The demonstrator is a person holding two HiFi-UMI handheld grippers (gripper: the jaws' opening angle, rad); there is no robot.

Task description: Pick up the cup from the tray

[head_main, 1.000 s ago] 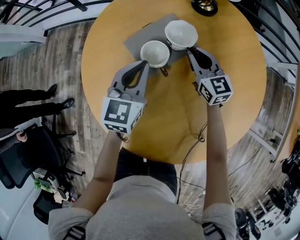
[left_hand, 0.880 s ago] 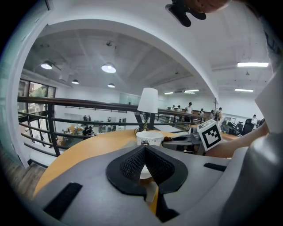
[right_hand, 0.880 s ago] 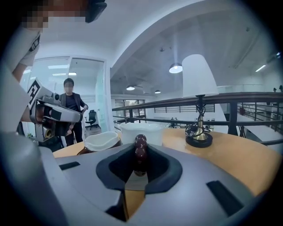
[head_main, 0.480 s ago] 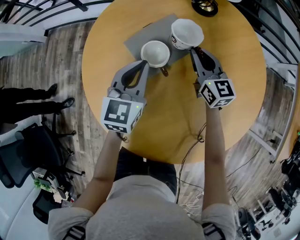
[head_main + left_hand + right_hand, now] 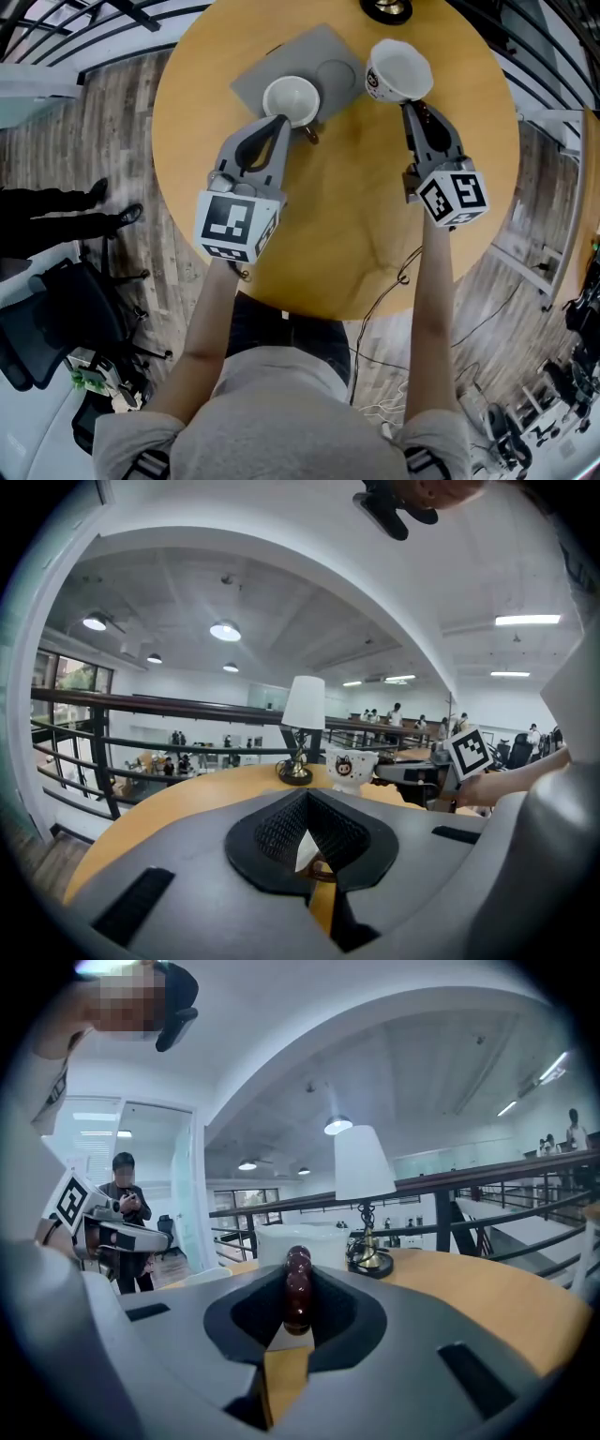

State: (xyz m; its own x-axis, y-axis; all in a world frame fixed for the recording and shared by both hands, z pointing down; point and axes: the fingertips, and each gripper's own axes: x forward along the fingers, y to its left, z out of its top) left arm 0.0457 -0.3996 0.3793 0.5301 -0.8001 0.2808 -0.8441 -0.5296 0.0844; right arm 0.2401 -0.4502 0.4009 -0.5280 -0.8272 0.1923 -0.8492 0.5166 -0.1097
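Note:
A grey tray (image 5: 281, 58) lies at the far side of the round wooden table (image 5: 347, 216). One white cup (image 5: 291, 97) stands at the tray's near edge, its brown handle (image 5: 310, 137) pointing toward me. My left gripper (image 5: 281, 122) is shut, its tips at that cup's near side with nothing clamped. Its own view shows a sliver of cup and handle (image 5: 320, 866) below the jaws. My right gripper (image 5: 415, 106) is shut on the dark beaded handle (image 5: 298, 1296) of a second white cup (image 5: 398, 71). That cup, with a cat face (image 5: 349, 766), hangs tilted, right of the tray.
A table lamp with a brass base (image 5: 386, 9) stands at the table's far edge, just beyond the lifted cup. Black railings ring the table. Cables (image 5: 403, 274) trail over the near right edge. A person (image 5: 127, 1213) stands off to the left.
My right gripper has lifted its cup off the tray and carried it to the right, tipping it so its side shows. The left gripper and its cup have stayed put.

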